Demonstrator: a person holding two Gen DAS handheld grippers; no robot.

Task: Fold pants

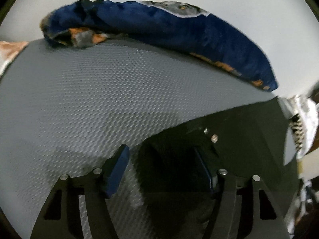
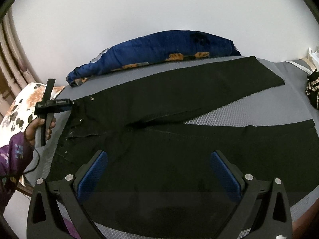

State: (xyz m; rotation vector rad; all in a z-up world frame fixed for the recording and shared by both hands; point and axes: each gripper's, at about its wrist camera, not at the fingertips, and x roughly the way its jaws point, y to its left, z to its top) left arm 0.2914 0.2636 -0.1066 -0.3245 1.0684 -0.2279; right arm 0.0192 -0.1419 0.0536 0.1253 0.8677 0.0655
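You are bringing the left tool [image 1: 161, 167], half open and holding nothing, onto the waistband corner of the black pants [image 2: 179, 103] lying flat on the grey mat [image 1: 99, 89]. Straddle the edge fully before pinching. Your right tool [image 2: 159, 171] is hovering wide open, empty, over the near leg.

The place looks like a bedroom in a home: a grey mattress [image 2: 279, 107] with a blue blanket [image 2: 159, 53] and a flowered pillow [image 2: 22, 103] beside a plain white wall [image 2: 139, 10].
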